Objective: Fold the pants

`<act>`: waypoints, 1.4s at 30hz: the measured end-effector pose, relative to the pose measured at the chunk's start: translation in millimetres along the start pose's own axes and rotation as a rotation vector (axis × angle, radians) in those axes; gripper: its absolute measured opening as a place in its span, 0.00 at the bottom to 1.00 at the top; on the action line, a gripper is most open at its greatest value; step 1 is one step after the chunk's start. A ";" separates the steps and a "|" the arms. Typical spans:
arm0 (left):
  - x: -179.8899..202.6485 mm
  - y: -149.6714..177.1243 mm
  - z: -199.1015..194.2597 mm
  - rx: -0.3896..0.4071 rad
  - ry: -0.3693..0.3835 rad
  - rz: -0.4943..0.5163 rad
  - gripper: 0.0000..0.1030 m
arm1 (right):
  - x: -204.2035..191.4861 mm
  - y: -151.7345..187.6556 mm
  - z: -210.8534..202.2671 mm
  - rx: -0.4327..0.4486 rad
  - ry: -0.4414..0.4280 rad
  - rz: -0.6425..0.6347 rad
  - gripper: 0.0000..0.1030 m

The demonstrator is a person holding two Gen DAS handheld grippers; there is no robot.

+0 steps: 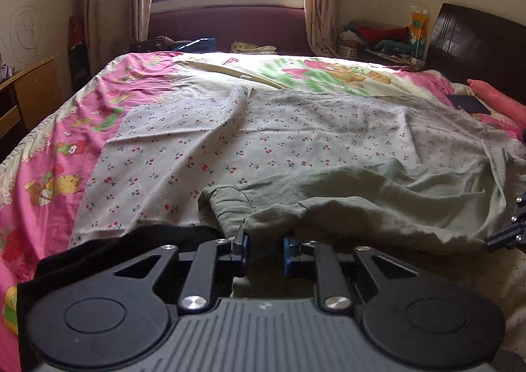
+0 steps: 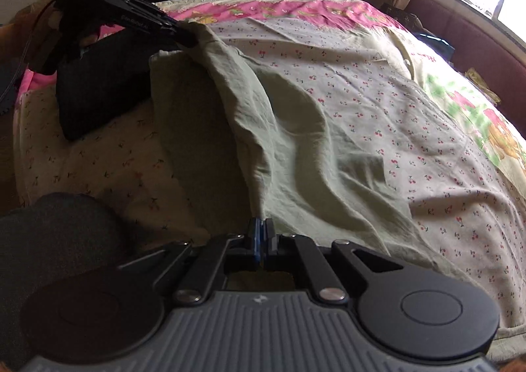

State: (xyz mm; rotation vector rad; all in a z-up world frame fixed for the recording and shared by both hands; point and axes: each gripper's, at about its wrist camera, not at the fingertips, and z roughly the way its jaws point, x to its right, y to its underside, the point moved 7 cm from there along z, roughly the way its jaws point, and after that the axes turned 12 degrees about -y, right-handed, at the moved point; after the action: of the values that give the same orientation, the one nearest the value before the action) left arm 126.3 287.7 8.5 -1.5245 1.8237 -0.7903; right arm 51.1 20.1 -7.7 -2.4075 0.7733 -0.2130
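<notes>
Both grippers, left (image 1: 265, 248) and right (image 2: 262, 242), clamp pale-green pants (image 2: 296, 141) at the bed's (image 1: 49, 141) near edge, mid-fold; next, carry the cloth across and release.

pants (image 1: 378, 204) edge hidden btwn left gripper (image 1: 265, 252) pads, right gripper (image 1: 508, 227) cut off

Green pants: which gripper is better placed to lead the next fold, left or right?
Probably left. The left gripper is clamped on a bunched end of the green pants, with the flat cherry-print sheet straight ahead. The right gripper pinches only a thin edge.
</notes>
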 end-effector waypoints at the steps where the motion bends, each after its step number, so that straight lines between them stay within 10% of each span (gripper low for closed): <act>1: -2.2 8.8 0.2 -0.012 -0.020 0.011 0.32 | -5.2 10.0 12.8 -0.021 0.017 -0.009 0.02; 8: -9.0 21.0 3.3 0.006 -0.077 0.070 0.34 | -17.8 24.0 45.3 -0.089 0.063 -0.025 0.03; 20: -52.7 23.9 -8.5 0.039 -0.180 0.027 0.33 | -71.7 -75.0 83.3 0.112 0.033 -0.186 0.14; 25: -45.3 40.1 -33.5 0.056 -0.157 0.072 0.34 | -86.4 -125.2 105.4 0.244 -0.022 -0.060 0.43; 27: -39.7 45.8 -36.1 0.051 -0.149 0.104 0.34 | -81.3 -142.4 114.7 0.283 -0.017 0.011 0.41; 30: -35.0 50.4 -41.9 0.051 -0.129 0.129 0.35 | -71.9 -160.7 119.1 0.324 -0.027 0.148 0.05; 34: -38.1 53.8 -50.2 0.055 -0.123 0.109 0.35 | -75.9 -177.6 119.3 0.378 -0.053 0.250 0.05; 42: -33.2 63.3 -59.8 0.028 -0.140 0.073 0.35 | -71.7 -154.9 115.3 0.331 -0.109 0.273 0.36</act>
State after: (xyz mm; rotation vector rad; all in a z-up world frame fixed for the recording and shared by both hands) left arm 45.5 333.2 -0.4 -1.4493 1.7480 -0.6553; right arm 103.4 219.3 -8.4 -1.9636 0.9261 -0.0903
